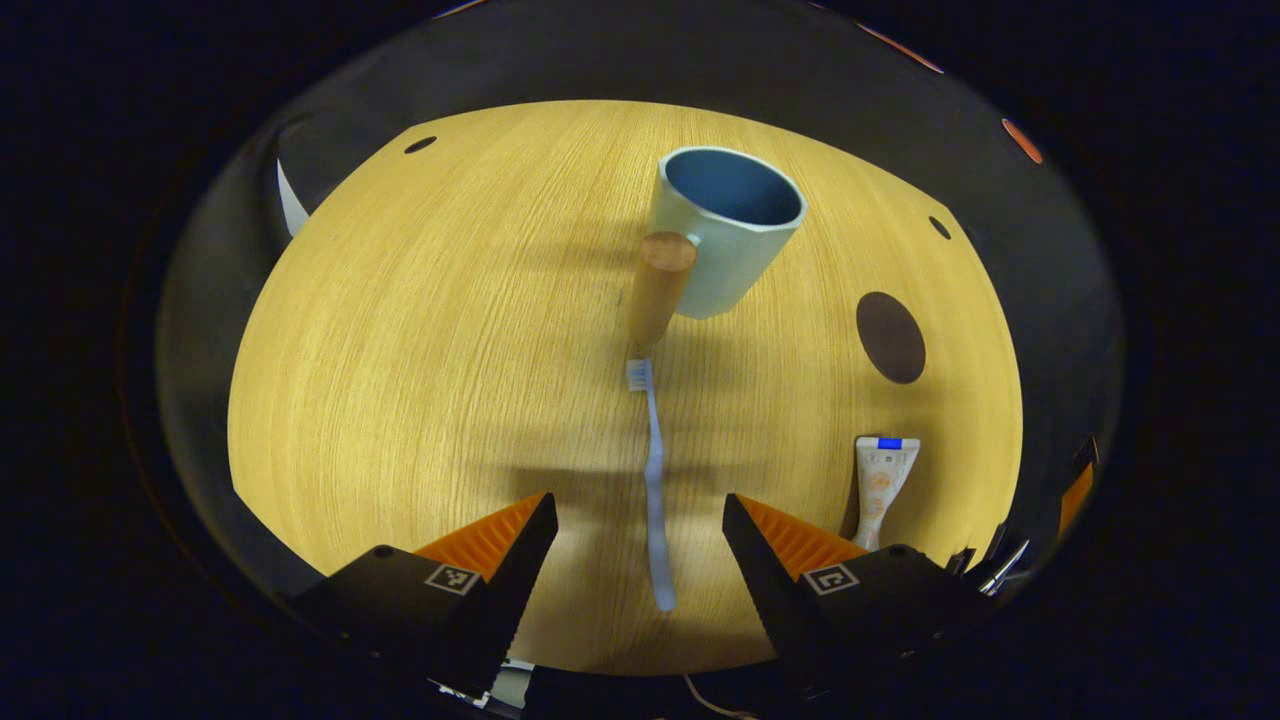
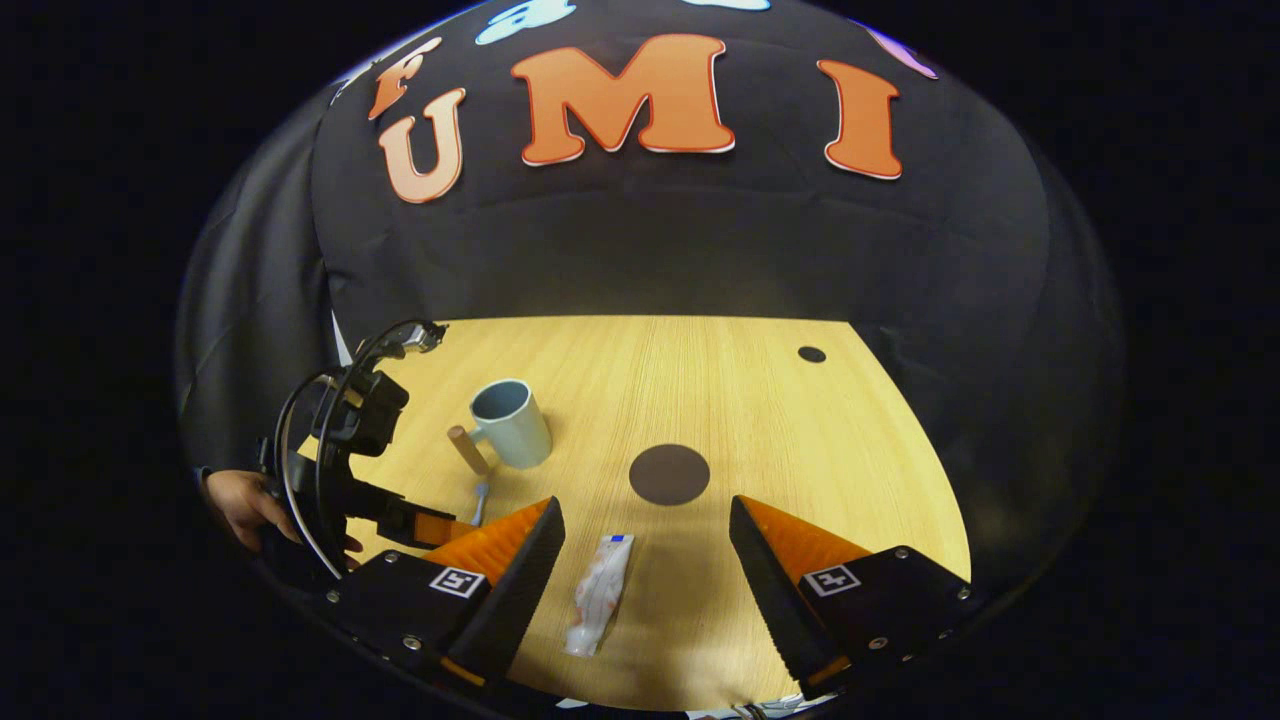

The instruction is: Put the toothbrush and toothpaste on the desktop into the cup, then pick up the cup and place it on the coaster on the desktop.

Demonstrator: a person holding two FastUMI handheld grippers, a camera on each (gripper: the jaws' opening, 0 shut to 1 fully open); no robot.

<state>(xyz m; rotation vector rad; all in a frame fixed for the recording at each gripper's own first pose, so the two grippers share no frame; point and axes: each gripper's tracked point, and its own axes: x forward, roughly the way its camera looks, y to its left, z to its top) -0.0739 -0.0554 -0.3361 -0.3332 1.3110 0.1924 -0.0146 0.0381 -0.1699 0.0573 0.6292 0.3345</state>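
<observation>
Between the spread fingers of the left hand-held gripper (image 1: 640, 525) lies the pale blue plastic toothbrush (image 1: 655, 490), flat on the light wooden bench (image 1: 420, 350). Its long axis runs straight ahead along the line of the fingers, bristle head at the far end and handle tip nearest the camera. This hand-held gripper is released and grasps nothing; it is the nearer one to the toothbrush, and closing across the thin handle looks to be the move that this alignment sets up. Just beyond the bristle head stands the light blue ceramic cup (image 1: 725, 225) with its round wooden handle (image 1: 660, 285) pointing back toward the brush.

The right hand-held gripper (image 2: 645, 535) is likewise released and empty, with the white crinkled toothpaste tube (image 2: 598, 592) lying between its fingers, long axis nearly along them and the blue cap end farther away. Ahead of the tube sits the dark round coaster (image 2: 669, 474), apart from the cup to its left.
</observation>
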